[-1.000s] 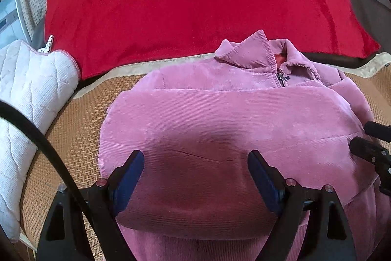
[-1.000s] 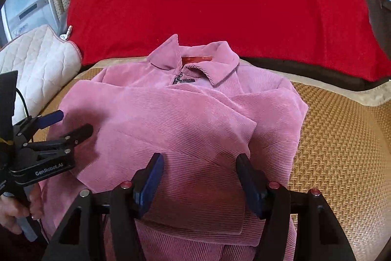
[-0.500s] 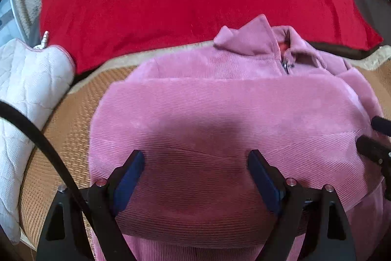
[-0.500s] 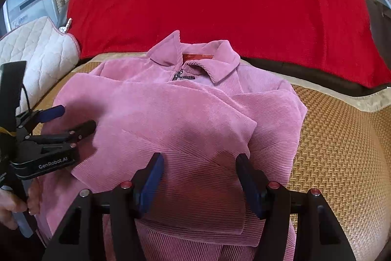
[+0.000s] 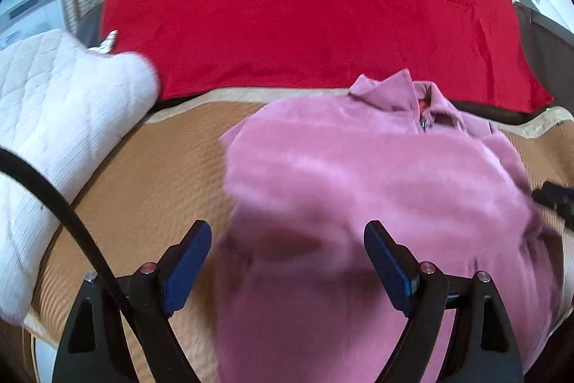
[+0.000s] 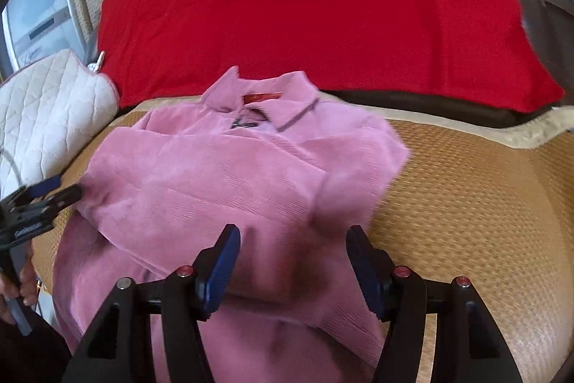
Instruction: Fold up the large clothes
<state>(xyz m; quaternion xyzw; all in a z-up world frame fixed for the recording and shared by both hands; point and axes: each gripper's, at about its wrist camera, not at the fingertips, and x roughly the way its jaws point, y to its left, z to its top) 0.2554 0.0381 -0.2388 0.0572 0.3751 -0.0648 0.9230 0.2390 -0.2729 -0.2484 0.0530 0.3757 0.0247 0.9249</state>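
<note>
Pink corduroy jacket (image 6: 229,189) lying on a tan woven mat (image 6: 466,203), collar (image 6: 251,92) toward a red blanket (image 6: 323,6) at the back, both sleeves folded across the chest, lower part hanging off the near edge. White quilted cushion (image 5: 61,117) beside the mat on the left. Left gripper (image 5: 287,261) held above the jacket's left edge, jaws wide apart, nothing between the blue pads (image 5: 186,268), one pad over bare mat, the other over pink cloth. Right gripper (image 6: 290,261) poised over the jacket's lower right part, jaws moderately spread, gripping nothing, cloth seen below and between them. Left gripper also visible from the right wrist, at the jacket's left edge, a hand (image 6: 18,279) on its handle. Both views blurred.
</note>
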